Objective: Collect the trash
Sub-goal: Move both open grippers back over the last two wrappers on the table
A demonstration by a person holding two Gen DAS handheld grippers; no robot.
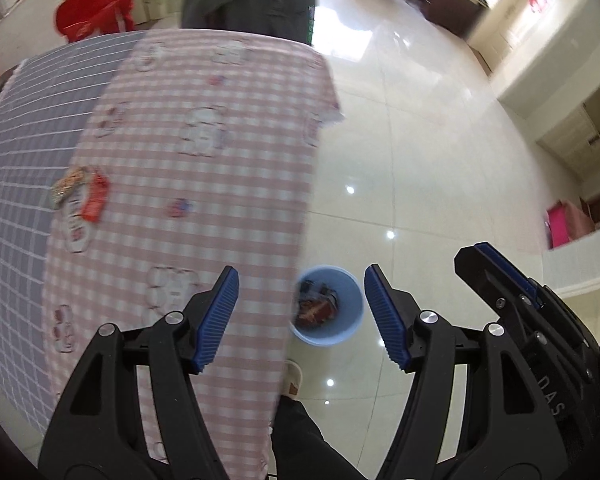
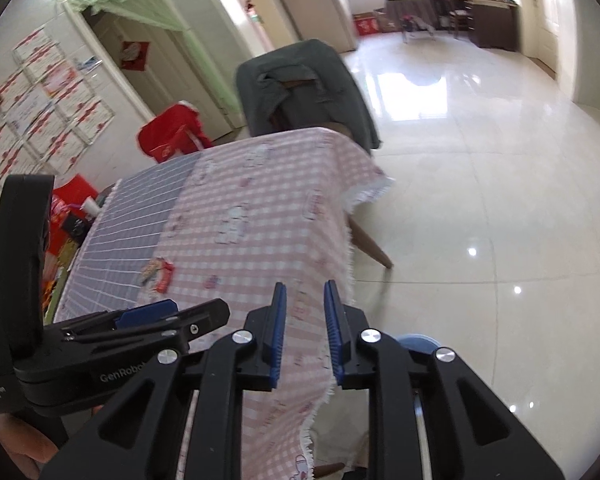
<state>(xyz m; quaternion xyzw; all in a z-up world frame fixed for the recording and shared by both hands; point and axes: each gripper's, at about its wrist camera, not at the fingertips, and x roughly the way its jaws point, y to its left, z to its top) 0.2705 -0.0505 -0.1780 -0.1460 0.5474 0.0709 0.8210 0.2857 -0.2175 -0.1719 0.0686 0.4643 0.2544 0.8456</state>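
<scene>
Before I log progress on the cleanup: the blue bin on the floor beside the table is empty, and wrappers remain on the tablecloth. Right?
Not quite. The blue bin already holds trash, as the left wrist view shows. The rest stands: it sits on the floor beside the table, and wrappers remain on the tablecloth.

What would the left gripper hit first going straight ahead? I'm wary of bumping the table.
Probably the blue bin on the floor: it shows between the open left gripper fingers. The tablecloth edge lies just left of that line, and depth is unclear.

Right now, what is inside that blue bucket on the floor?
The blue bucket holds crumpled wrappers, reddish-brown and dark. The picture is too blurred to count them, and whatever lies beneath them is hidden.
</scene>
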